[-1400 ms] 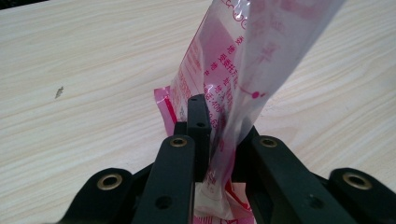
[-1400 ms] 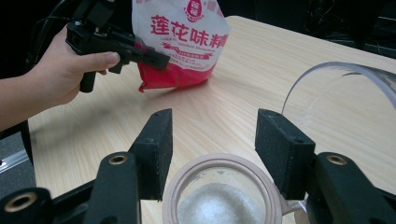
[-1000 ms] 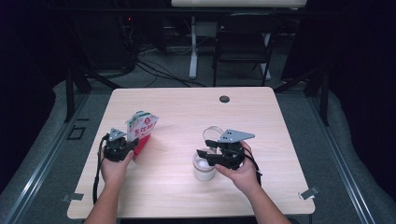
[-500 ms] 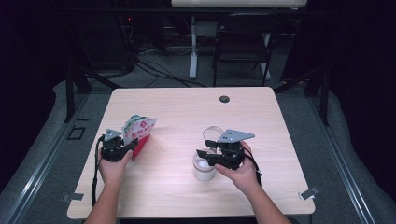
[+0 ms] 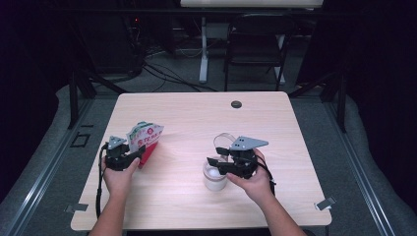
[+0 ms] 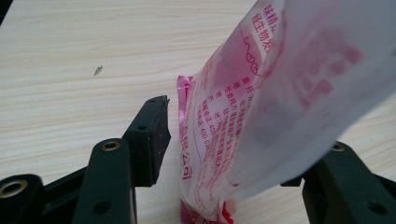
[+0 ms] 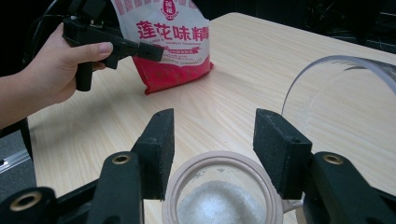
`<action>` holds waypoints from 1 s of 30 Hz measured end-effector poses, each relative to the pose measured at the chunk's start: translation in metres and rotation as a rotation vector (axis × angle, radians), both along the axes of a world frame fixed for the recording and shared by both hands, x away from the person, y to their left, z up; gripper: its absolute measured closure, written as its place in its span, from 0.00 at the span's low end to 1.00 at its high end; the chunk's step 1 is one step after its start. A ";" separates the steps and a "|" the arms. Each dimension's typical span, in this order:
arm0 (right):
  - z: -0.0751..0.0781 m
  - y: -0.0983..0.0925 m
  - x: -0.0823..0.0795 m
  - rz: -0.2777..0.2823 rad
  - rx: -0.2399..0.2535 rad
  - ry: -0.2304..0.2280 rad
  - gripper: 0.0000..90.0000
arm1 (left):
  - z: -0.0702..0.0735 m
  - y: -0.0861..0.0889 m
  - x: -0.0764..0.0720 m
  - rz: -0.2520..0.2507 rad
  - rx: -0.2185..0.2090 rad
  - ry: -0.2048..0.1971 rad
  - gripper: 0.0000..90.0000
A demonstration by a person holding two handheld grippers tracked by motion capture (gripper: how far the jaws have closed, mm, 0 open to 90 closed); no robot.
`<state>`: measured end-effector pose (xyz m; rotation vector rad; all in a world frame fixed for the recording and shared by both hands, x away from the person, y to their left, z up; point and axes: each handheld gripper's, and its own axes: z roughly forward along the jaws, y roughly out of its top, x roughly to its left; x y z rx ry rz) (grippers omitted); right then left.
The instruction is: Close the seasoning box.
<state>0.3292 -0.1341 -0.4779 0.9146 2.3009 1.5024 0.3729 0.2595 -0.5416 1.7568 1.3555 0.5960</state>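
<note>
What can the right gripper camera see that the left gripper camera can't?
The right gripper view alone: a jar with white powder below the right gripper, a clear lid beside it, and the left gripper in a hand. The left gripper view alone: fine print on the bag's back, loose between jaws that have just been opening. Both: the red and white bag and the table.

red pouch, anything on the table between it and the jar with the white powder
Nothing visible does. Bare table lies between the red pouch and the jar. The left gripper, jaws just opened, straddles the pouch; the right gripper is at the jar's rim.
</note>
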 end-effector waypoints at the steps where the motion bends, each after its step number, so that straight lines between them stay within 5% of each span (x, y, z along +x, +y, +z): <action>1: 0.000 0.000 0.000 0.001 -0.001 0.000 0.54 | 0.001 -0.001 -0.001 -0.003 0.000 -0.008 0.52; 13: 0.000 0.000 0.000 -0.001 -0.007 -0.003 0.53 | 0.012 -0.008 -0.010 -0.038 -0.020 -0.067 0.50; 30: 0.004 0.000 -0.002 -0.007 -0.013 -0.023 0.54 | 0.026 -0.038 -0.025 -0.158 0.031 -0.109 0.50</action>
